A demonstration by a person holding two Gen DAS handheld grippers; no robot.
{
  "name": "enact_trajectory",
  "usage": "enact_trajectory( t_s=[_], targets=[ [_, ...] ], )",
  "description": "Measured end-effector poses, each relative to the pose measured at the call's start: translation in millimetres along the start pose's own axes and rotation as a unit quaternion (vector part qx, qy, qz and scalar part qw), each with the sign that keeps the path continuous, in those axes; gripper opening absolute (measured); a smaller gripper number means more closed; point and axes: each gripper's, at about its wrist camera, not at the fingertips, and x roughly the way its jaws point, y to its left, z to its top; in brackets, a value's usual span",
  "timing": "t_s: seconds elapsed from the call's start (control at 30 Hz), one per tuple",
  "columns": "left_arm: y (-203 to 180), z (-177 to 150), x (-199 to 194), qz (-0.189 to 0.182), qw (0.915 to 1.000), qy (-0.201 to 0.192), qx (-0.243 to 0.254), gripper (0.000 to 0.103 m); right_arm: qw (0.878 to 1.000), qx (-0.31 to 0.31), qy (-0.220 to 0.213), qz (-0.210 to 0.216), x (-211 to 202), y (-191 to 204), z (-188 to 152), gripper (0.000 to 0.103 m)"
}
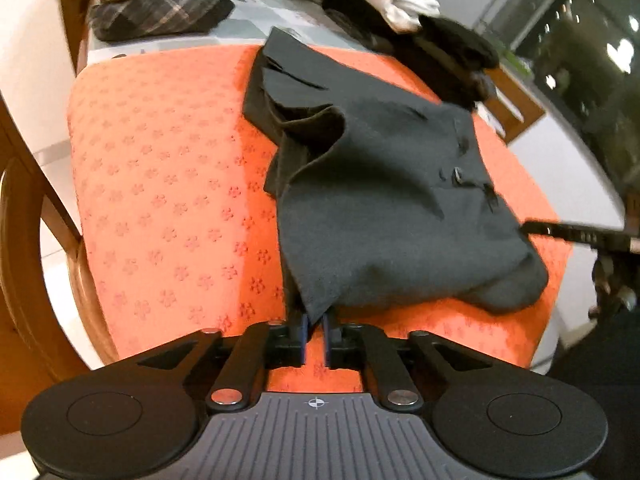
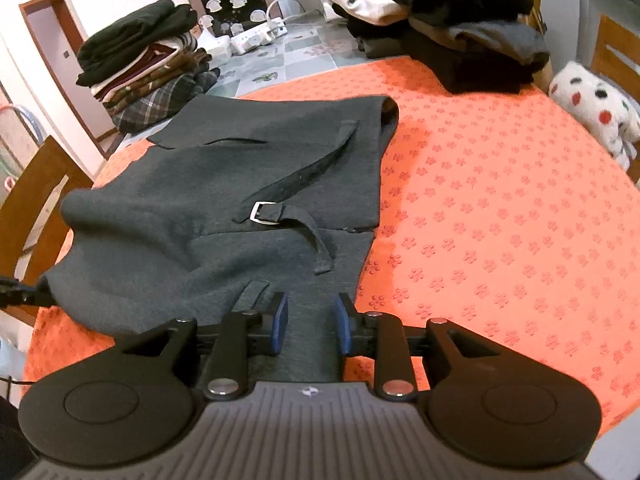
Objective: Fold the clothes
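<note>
A dark grey vest point(image 1: 384, 200) lies partly folded on the orange patterned tablecloth point(image 1: 168, 200). Its near corner reaches down to the fingertips of my left gripper point(image 1: 316, 320), whose jaws stand a narrow gap apart with orange cloth showing between them. In the right wrist view the vest point(image 2: 192, 208) shows its back strap and metal buckle point(image 2: 262, 213). My right gripper point(image 2: 311, 312) hovers open over the vest's near hem, its blue pads point(image 2: 280, 316) either side of flat fabric and not pressing on it.
A stack of folded clothes point(image 2: 148, 64) sits at the back left, and a pile of black, grey and white garments point(image 2: 452, 28) at the back right. A spotted plush toy point(image 2: 596, 108) lies at the right. Wooden chairs point(image 1: 24, 240) stand around the table.
</note>
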Motion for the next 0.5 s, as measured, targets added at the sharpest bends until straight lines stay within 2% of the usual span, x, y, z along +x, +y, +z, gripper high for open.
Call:
enact_trajectory(
  t_s=[0.07, 0.23, 0.27, 0.3, 0.37, 0.4, 0.47, 0.5],
  targets=[
    [0.5, 2.6, 3.7, -0.006, 0.9997, -0.018, -0.014, 0.064, 1.000, -0.003, -0.006, -0.003, -4.5, -1.9, -1.1, 0.041],
    [1.5, 2.6, 12.0, -0.041, 0.9953, -0.042, -0.076, 0.062, 0.999, 0.034, 0.000, 0.001, -8.5, -17.1, -11.7, 0.045],
    [-0.3, 1.1, 13.4, -0.041, 0.9955, -0.039, -0.077, 0.057, 0.999, 0.046, 0.007, 0.010, -6.4, -19.8, -15.8, 0.045],
    [-2.3, -0.6, 14.6, -0.038, 0.9959, -0.036, -0.074, 0.035, 0.998, 0.059, 0.014, 0.019, -4.2, -22.6, -19.9, 0.045],
    [-6.2, 2.3, 12.5, -0.029, 0.9972, -0.033, -0.061, 0.010, 0.995, 0.084, 0.027, 0.038, 0.1, -27.8, -28.1, 0.045],
    [-7.8, 5.2, 9.2, -0.024, 0.9975, -0.037, -0.055, 0.009, 0.994, 0.094, 0.032, 0.049, 2.3, -28.3, -31.3, 0.036],
    [-12.3, 19.1, -7.6, -0.013, 0.9967, -0.067, -0.045, 0.007, 0.993, 0.099, 0.032, 0.058, 2.3, -27.7, -33.9, 0.005],
    [-13.5, 29.7, -18.5, -0.008, 0.9951, -0.086, -0.047, 0.005, 0.994, 0.092, 0.021, 0.059, -3.9, -26.3, -30.4, 0.005]
  ],
)
